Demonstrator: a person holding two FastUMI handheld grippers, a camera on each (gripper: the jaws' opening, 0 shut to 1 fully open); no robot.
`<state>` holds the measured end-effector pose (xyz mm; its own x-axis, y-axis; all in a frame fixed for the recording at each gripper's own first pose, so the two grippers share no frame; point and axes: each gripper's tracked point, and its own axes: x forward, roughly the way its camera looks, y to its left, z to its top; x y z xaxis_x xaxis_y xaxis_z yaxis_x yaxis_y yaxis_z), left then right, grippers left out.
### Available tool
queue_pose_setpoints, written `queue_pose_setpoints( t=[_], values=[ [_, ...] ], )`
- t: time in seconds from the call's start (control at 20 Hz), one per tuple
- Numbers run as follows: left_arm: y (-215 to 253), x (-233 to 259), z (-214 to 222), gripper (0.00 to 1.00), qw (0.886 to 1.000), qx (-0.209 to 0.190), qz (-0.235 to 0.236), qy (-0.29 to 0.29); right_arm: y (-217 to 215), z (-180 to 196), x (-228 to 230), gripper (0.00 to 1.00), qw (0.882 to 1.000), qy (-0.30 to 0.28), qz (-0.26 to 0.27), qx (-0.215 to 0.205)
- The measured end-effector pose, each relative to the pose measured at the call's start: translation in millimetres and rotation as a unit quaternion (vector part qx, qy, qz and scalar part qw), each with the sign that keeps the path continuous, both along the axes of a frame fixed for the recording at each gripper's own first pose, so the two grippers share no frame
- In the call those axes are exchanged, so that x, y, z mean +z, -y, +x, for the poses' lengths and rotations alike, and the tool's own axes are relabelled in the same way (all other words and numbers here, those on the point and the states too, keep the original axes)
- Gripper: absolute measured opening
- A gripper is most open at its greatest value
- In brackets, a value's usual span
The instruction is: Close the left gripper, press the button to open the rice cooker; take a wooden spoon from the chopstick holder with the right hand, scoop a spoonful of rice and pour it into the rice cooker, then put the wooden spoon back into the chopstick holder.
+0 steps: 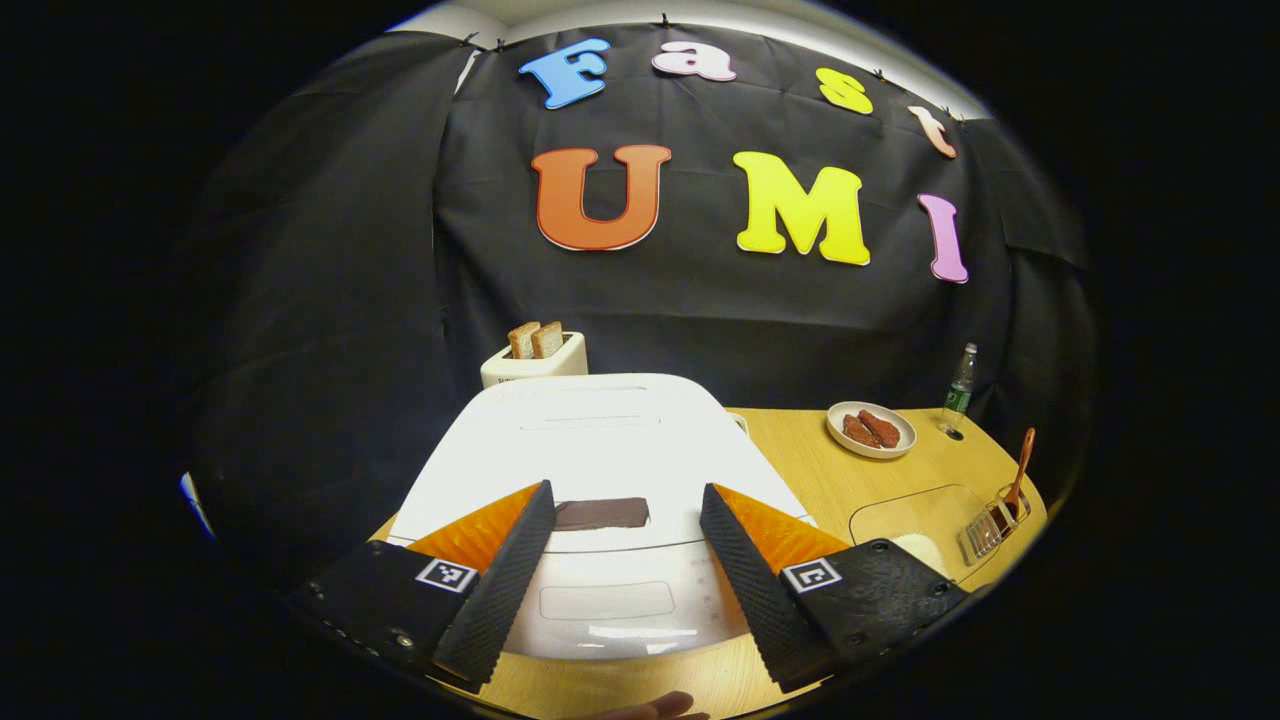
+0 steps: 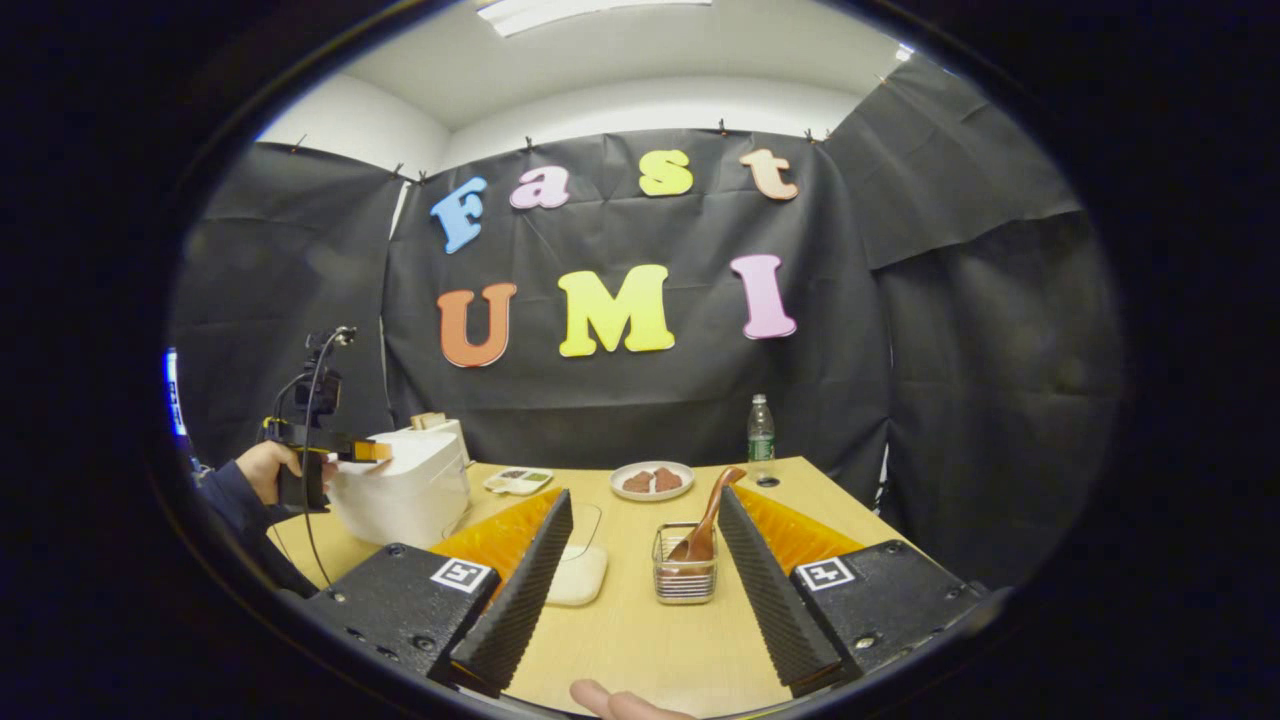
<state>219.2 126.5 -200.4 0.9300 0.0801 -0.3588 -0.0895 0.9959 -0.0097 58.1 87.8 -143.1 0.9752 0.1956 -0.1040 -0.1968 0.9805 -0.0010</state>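
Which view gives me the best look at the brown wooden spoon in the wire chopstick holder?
The right gripper view: the brown wooden spoon stands close ahead in the wire chopstick holder, between the open fingers. In the left gripper view, the spoon is small and distorted at the far right edge.

White rice cooker [image 1: 600, 440] lid shut; wooden spoon [image 2: 705, 520] leans in wire chopstick holder [image 2: 685, 575].

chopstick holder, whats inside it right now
The wire chopstick holder holds one wooden spoon, bowl end down, handle leaning up and out. The bottom of the basket is too small to tell.
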Motion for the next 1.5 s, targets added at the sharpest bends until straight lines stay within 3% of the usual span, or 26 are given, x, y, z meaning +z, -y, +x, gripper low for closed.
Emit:
queue_pose_setpoints(
  t=[0.45,0.8,1.1,1.5],
  values=[
    [-5.9,-2.2,6.2,0.95,0.998,0.044,0.011,0.031,-5.8,3.7,-10.3,0.95,1.000,-0.014,0.001,0.008],
    [-9.1,8.7,17.9,0.91,0.998,0.042,-0.018,0.033,-2.8,7.3,-10.8,0.96,1.000,-0.019,-0.002,0.007],
    [-16.7,24.0,17.3,0.89,0.998,0.055,-0.011,0.041,-3.9,8.9,-14.6,0.95,1.000,-0.026,-0.003,0.005],
    [18.7,70.5,-41.6,0.93,0.996,0.031,-0.015,0.081,-0.1,3.7,-3.0,0.95,1.000,-0.013,-0.011,0.000]
  ],
)
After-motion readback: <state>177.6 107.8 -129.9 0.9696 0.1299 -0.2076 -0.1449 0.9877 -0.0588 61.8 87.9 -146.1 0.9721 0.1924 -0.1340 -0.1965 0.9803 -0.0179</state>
